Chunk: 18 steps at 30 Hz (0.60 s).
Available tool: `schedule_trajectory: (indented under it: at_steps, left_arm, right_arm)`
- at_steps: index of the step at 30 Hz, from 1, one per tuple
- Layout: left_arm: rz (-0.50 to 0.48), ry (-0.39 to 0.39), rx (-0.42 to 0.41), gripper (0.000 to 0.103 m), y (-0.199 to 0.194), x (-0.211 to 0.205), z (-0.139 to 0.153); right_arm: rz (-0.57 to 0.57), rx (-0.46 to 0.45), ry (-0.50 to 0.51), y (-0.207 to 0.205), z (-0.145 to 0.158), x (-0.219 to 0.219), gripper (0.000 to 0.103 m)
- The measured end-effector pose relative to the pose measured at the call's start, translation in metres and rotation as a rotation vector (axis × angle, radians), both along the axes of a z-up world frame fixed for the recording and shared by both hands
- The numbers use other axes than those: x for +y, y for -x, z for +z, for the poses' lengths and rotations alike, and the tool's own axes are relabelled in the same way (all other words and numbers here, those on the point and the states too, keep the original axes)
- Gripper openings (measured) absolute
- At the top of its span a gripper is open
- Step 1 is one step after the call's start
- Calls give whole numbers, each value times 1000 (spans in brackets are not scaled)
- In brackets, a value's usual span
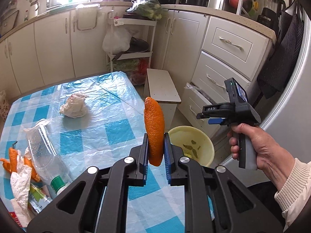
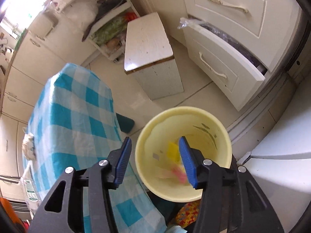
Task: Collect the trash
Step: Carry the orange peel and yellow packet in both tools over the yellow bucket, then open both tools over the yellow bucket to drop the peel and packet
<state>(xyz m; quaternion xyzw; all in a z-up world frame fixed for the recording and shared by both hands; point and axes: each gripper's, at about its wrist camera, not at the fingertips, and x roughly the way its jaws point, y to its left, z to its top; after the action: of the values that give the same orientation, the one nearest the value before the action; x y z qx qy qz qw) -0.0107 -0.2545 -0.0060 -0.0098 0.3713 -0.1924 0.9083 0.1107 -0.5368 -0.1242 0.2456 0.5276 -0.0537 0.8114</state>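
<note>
Left tool pinches an upright orange peel; right tool gapes empty over the yellow bin.

The only lettering that reads is "UAS", in pale characters on a small dark block on the right gripper, at the right of the left wrist view. A white tag on the shelf cart, upper middle, carries print too small to read.
</note>
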Motion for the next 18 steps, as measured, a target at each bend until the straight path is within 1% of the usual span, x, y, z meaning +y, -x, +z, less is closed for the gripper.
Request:
schedule_trajectory:
  at_steps: [2, 4, 5, 7, 9, 12, 18]
  left_arm:
    - [-16, -4, 10, 14, -2, -12, -4]
    - [-35, -6, 25, 14, -6, -25, -10]
    - [-42, -5, 35, 14, -9, -31, -13]
    - [-59, 0, 60, 14, -15, -44, -20]
    - [-72, 5, 86, 14, -22, -57, -27]
    - [-93, 4, 121, 14, -32, -81, -39]
    - [-133, -14, 167, 14, -51, -131, -58]
  right_arm:
    - [-24, -62, -16, 2, 13, -2, 56]
    - [-49, -161, -25, 8, 34, -5, 60]
    - [-61, -213, -20, 12, 46, -5, 64]
    - [-79, -313, 2, 20, 68, -5, 67]
    - [-88, -390, 34, 27, 83, -2, 68]
    - [-85, -458, 64, 32, 98, 0, 69]
    - [-78, -521, 127, 32, 116, -4, 70]
